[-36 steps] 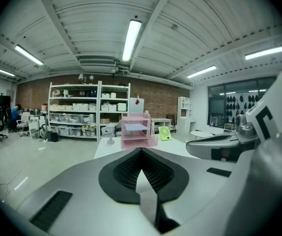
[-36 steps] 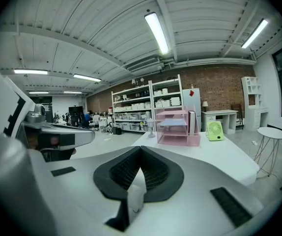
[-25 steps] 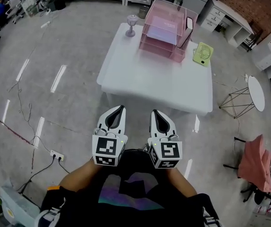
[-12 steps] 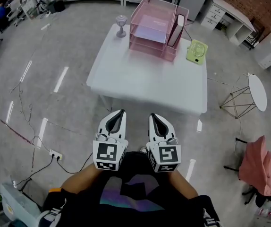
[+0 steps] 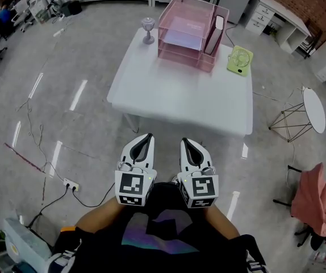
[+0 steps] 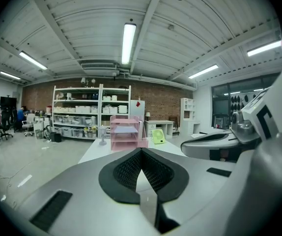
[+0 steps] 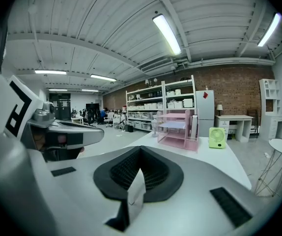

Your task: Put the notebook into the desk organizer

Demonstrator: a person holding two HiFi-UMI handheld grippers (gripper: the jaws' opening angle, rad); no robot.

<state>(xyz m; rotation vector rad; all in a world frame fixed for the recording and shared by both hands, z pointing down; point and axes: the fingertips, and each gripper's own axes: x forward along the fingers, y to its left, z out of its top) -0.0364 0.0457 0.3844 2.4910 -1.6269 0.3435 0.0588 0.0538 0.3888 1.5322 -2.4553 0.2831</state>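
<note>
A pink desk organizer (image 5: 187, 34) stands at the far edge of the white table (image 5: 180, 98). The notebook (image 5: 215, 30), white with a dark spine, stands upright in its right-hand slot. Both grippers hang side by side off the table's near edge, close to the person's body. My left gripper (image 5: 146, 136) is shut with nothing between its fingers, and my right gripper (image 5: 185, 142) is shut and empty too. The left gripper view shows the organizer (image 6: 125, 132) far ahead beyond the closed left gripper (image 6: 141, 151). In the right gripper view the notebook (image 7: 194, 127) stands in the organizer (image 7: 174, 129), past the right gripper (image 7: 140, 149).
A green desk fan (image 5: 239, 60) sits right of the organizer and a small goblet-shaped ornament (image 5: 148, 30) left of it. A round side table (image 5: 314, 110) and a chair with pink cloth (image 5: 310, 201) stand at the right. Cables and a power strip (image 5: 67, 185) lie on the floor at left.
Both grippers have drawn back a little from the table's near edge, still shut and empty. The table sits slightly differently in the head view.
</note>
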